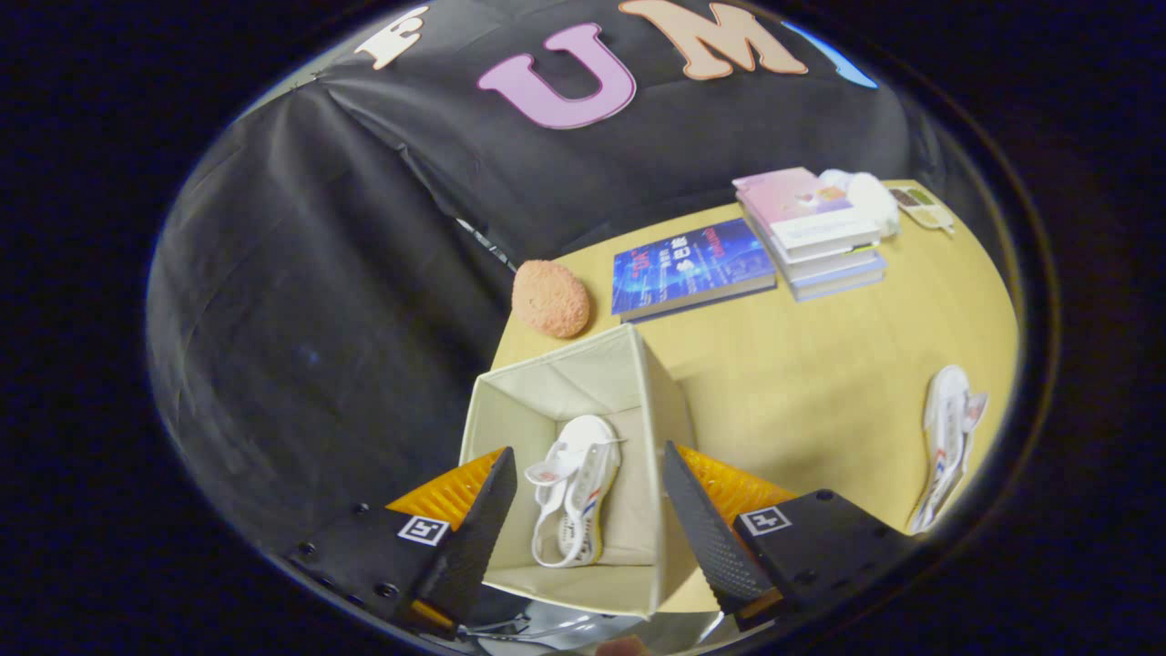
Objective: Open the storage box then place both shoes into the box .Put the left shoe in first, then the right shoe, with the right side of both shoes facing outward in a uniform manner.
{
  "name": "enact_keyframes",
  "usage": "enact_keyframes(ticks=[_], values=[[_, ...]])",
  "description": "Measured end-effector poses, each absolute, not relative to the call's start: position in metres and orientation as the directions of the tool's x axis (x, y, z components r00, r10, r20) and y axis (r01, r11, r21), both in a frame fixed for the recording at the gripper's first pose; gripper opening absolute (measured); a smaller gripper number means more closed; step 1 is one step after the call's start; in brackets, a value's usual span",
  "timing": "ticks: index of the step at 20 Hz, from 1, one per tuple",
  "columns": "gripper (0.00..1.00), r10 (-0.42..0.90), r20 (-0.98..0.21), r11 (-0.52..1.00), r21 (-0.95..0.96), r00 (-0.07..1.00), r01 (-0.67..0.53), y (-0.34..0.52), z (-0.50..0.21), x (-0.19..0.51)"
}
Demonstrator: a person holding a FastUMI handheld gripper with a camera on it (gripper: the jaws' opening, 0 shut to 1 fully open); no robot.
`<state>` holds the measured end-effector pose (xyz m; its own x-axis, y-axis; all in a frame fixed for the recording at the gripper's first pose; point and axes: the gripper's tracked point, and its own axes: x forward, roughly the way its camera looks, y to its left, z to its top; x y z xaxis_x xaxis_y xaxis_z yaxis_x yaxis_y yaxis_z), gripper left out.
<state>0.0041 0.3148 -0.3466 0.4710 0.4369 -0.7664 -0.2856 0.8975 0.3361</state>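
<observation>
An open cream fabric storage box [651,401] stands at the near left corner of the wooden table. One white shoe [574,497] lies on the box floor, seen from above between my fingers. My gripper [588,469] hovers over the box, open, with nothing between its fingers. A second white shoe [947,442] lies on the table well to the right of the box, beyond my right finger.
A fuzzy orange ball [550,298] sits just past the box. Beyond it lie a blue book [688,266], a stack of books [815,232] and a white object [870,196]. The table edge [496,351] runs beside the box's left side.
</observation>
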Motion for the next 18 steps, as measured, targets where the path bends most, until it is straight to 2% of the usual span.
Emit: enact_keyframes(ticks=[4,8,13,18], values=[[1.00,0.359,-0.756,0.928,0.227,0.548,-0.295,0.236,-0.320,0.004],[1.00,0.197,-0.784,0.967,0.057,0.588,-0.248,0.130,-0.320,-0.003],[1.00,-0.048,-0.841,0.967,-0.175,0.540,-0.186,0.004,-0.364,-0.029],[1.00,-0.159,-0.850,0.943,-0.281,0.502,-0.177,-0.061,-0.408,-0.033]])
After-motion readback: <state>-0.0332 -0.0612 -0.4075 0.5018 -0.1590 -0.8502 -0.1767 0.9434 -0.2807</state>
